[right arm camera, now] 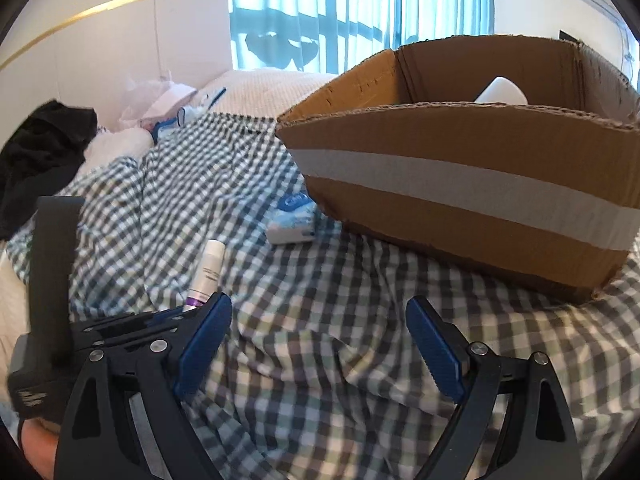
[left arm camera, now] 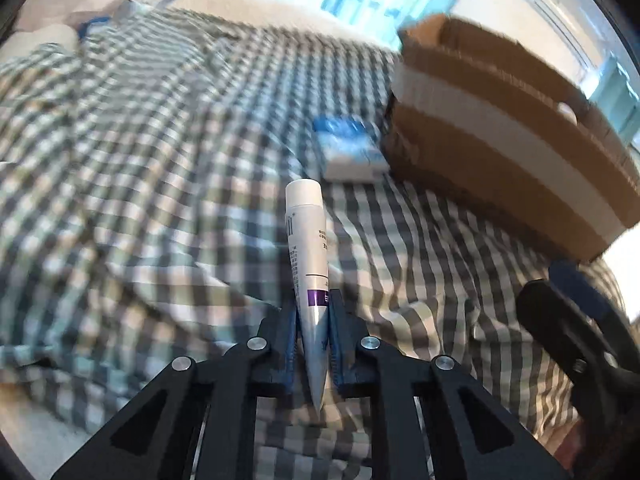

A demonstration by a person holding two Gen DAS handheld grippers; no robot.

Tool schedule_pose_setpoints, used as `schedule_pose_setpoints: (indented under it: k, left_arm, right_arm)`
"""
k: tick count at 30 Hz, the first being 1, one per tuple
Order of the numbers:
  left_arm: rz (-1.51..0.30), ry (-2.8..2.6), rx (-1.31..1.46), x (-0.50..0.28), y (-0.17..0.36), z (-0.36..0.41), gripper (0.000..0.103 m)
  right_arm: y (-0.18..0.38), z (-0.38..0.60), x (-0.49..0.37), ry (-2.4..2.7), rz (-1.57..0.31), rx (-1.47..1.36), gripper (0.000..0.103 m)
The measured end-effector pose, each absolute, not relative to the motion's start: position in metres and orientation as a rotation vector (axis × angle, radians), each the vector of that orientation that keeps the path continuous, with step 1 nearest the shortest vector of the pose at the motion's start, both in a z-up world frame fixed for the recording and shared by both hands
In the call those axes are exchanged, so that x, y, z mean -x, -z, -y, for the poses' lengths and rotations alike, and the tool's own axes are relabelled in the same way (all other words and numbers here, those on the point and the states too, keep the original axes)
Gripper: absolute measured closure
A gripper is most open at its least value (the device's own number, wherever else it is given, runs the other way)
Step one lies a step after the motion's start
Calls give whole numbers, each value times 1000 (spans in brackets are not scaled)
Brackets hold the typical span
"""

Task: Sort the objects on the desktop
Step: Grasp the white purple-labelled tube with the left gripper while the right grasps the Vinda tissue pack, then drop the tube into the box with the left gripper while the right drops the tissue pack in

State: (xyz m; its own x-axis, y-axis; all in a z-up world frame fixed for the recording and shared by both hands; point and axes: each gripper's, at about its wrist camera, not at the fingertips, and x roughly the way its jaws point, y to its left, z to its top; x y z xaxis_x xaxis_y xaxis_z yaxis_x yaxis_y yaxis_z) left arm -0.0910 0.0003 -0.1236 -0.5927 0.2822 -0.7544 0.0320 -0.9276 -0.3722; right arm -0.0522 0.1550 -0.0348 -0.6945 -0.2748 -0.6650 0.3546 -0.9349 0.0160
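Note:
My left gripper [left arm camera: 313,300] is shut on a white tube [left arm camera: 307,236] with a purple band, pinched near its flat crimped end, cap pointing away over the checked cloth. The same tube [right arm camera: 208,270] shows in the right wrist view, sticking out of the left gripper [right arm camera: 190,306] at the lower left. My right gripper [right arm camera: 320,322] stands open above the cloth with nothing between its blue pads. An open cardboard box [right arm camera: 472,200] with a white tape band sits ahead and right; a white object [right arm camera: 502,90] lies inside. The box [left arm camera: 508,136] also appears at the right in the left wrist view.
A blue and white packet [right arm camera: 292,220] lies on the checked cloth against the box's near left corner, the same packet [left arm camera: 350,152] seen ahead of the tube. A black garment [right arm camera: 40,152], pale bags [right arm camera: 160,108] and a white pillow [right arm camera: 272,92] lie farther back. Curtains hang behind.

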Motion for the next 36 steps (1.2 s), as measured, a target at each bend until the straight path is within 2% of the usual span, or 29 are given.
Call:
schedule_pose_setpoints:
  k: [3,8,13,18,20,21,22,23,29,36]
  left_arm:
    - [574,-2686,1295,87,112,16,89]
    - [487,-2898,1296,91,98,46,89]
    - [572,-2948,1399,102,118,81,89]
    - [720,-2861,1464,114,143,97,89]
    - [731,-2857,1462,118,146,99,89]
    - [731,-2858,1459,119,148,99,89]
    - [731,-2857,1457,120,148,99,89]
    - [732,-2858,1455,121,149,98,89]
    - [725,-2875,1438,119,146,98,89]
    - [661,-2924,1258,97,110,86,89]
  right_arm:
    - [37,-144,60,2597,-153,-971,14]
    - [48,-113,81,2585,-293,-978,13]
    - [74,-71,125,2554,-494,-1070,13]
    - [101,-54,173,2538,-457,-1224,13]
    - [104,-49,183,2555,-438,-1217,17]
    - [105,-46,185,2556,-445,-1215,22]
    - [106,-42,188,2552,-455,-1218,44]
    - [107,-37,188,2553,-478,-1225,51]
    - [95,-44,162,2500,-384,-1202,51]
    - [39,-70,94,2451,-401,-1069,51]
